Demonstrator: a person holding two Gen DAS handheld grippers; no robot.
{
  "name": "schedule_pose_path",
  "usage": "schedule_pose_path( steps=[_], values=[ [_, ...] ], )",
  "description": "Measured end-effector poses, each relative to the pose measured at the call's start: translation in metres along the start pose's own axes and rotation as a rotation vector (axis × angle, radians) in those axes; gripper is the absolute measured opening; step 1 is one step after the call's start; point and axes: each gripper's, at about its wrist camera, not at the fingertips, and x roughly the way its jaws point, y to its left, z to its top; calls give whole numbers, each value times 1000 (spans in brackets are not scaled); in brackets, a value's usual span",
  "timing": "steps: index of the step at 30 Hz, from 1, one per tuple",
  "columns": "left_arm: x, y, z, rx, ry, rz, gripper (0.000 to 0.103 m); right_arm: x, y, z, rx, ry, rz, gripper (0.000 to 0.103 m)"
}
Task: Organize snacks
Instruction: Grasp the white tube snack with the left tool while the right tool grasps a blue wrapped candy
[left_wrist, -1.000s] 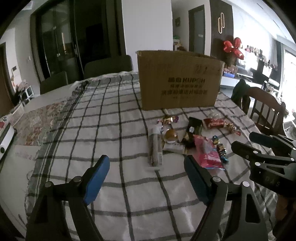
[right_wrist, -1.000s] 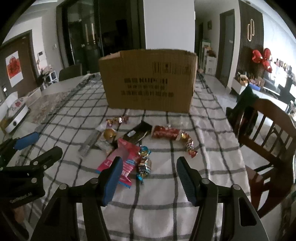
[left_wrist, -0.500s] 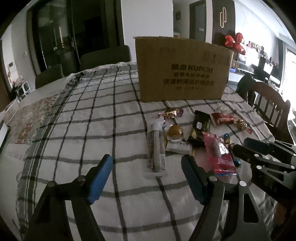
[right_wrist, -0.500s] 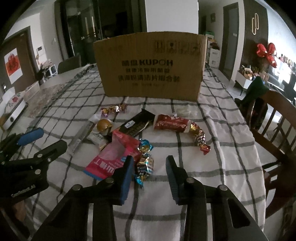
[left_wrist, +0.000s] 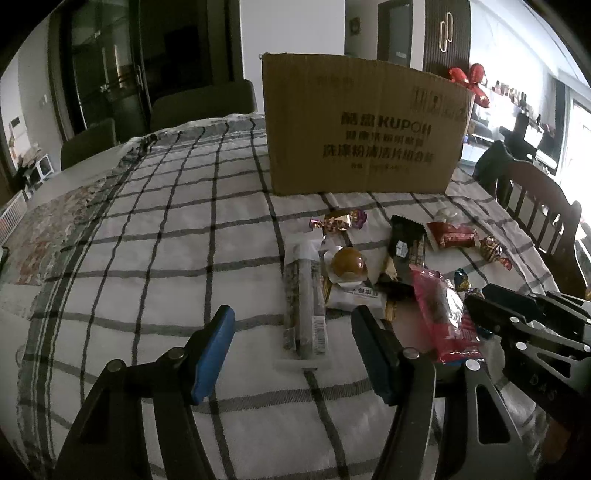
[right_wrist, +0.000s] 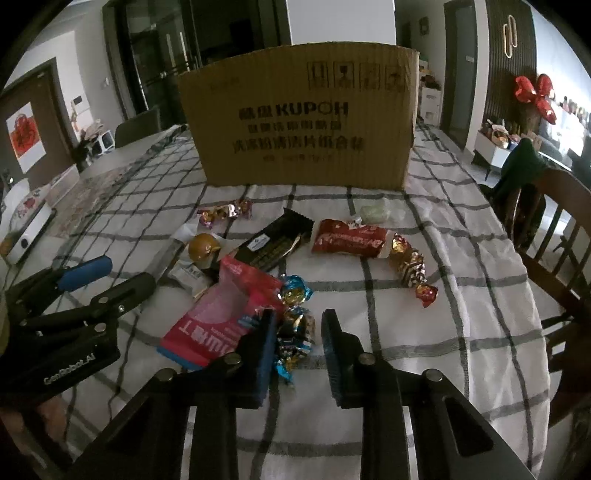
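Snacks lie in a heap on the checked tablecloth (left_wrist: 166, 258) before a cardboard box (right_wrist: 303, 122). My left gripper (left_wrist: 295, 350) is open and closing. The long grey stick pack (left_wrist: 304, 302) lies just beyond and between its blue pads, untouched. My right gripper (right_wrist: 297, 350) is narrow and still closing around the blue foil candies (right_wrist: 295, 321). Its left pad is at the wrappers and a gap shows on the right. A pink pouch (right_wrist: 225, 314) lies beside them. In the left wrist view the right gripper (left_wrist: 478, 295) sits at the pink pouch (left_wrist: 443, 314).
Also on the cloth are a black bar (right_wrist: 275, 240), a red packet (right_wrist: 351, 240), a gold ball (right_wrist: 205, 247), purple-gold candies (right_wrist: 225, 212), red-gold candies (right_wrist: 410, 266) and a pale sweet (right_wrist: 375, 214). A wooden chair (right_wrist: 554, 229) stands at the right edge. The left gripper (right_wrist: 129, 273) is at the left.
Both grippers have sunk and come closer to the snacks. The right jaws have narrowed sharply around the blue candies. The left jaws have narrowed a little.
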Motion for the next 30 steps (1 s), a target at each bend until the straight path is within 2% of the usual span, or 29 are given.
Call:
schedule_pose_path(
  steps=[2, 9, 17, 22, 24, 30],
  values=[
    [2, -1, 0, 4, -1, 1, 64, -1, 1, 0, -6, -5, -5, 22],
    [8, -2, 1, 9, 7, -4, 58, -13, 3, 6, -37, -67, -48, 21],
    [18, 6, 7, -40, 26, -34, 36, -8, 5, 18, -27, -86, -25, 21],
    [24, 9, 7, -75, 45, -69, 31, -5, 9, 23, -28, -100, -9, 21],
    [26, 9, 7, -78, 49, -74, 25, -4, 11, 24, -32, -99, -8, 16],
    [22, 9, 6, -72, 39, -56, 21, -1, 11, 21, -30, -88, -6, 12]
  ],
)
